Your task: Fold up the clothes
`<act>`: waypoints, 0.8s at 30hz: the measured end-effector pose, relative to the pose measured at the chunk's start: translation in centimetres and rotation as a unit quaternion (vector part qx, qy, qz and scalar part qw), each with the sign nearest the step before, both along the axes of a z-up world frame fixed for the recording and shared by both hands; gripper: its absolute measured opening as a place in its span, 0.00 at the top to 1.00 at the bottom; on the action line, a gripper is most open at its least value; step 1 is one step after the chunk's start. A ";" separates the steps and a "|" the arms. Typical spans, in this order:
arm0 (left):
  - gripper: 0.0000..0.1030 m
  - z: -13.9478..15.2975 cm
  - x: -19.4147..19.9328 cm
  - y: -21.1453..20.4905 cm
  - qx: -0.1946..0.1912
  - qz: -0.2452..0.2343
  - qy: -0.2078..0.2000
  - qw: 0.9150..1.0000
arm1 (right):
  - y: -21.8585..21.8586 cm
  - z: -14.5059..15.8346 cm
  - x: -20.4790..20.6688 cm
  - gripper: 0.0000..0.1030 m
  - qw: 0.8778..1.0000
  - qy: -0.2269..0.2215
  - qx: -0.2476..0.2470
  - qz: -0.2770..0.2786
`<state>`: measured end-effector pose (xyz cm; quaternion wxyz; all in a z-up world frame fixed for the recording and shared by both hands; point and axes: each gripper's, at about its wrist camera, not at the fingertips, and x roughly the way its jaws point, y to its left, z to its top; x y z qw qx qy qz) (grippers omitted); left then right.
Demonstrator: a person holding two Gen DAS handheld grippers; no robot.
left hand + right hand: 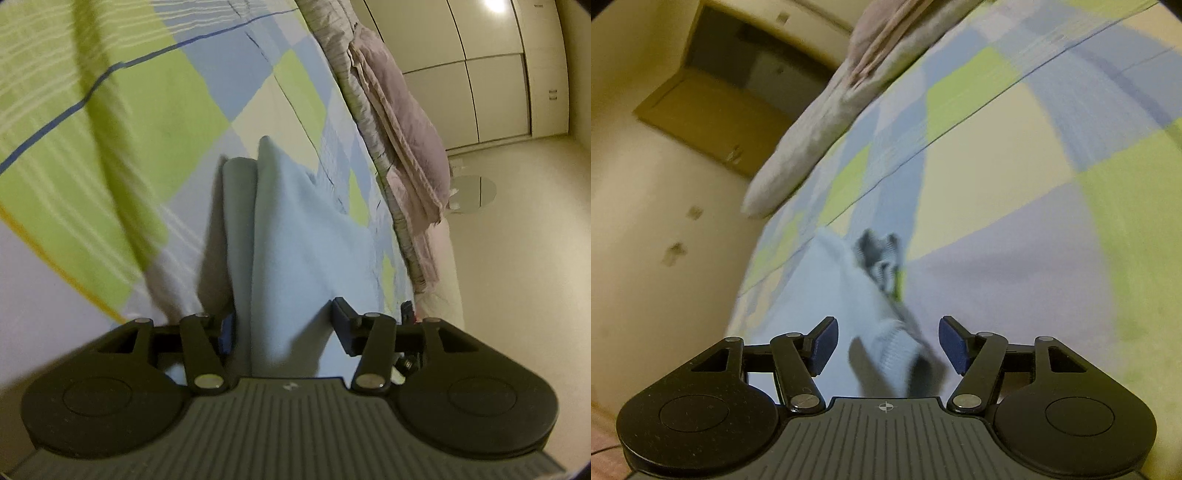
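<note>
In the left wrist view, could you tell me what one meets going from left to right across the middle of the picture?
Checked bedsheet → light blue garment → folded pinkish bedding at the bed's edge → cream floor.

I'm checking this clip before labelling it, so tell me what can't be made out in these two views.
- Light blue garment, left wrist view: near end hidden behind the left gripper; garment type unclear.
- Right wrist view: motion blur hides whether the cloth between the open fingers of the right gripper touches them.
- Dark object beyond the cloth: too blurred to identify.
</note>
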<state>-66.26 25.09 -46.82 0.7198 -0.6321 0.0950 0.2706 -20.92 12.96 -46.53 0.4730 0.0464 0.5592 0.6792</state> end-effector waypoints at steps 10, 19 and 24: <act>0.53 0.0 0.0 0.0 0.003 -0.015 -0.012 1.000 | 2.9 -0.5 -1.1 0.41 0.993 0.022 0.006 0.114; 0.58 0.1 0.9 0.1 0.031 -0.035 0.009 0.999 | 4.5 -2.3 -3.2 0.72 0.992 0.051 -0.006 0.112; 0.63 0.6 1.1 0.1 0.038 -0.041 0.021 0.998 | 4.1 -2.1 -3.7 0.77 0.995 0.050 -0.008 0.092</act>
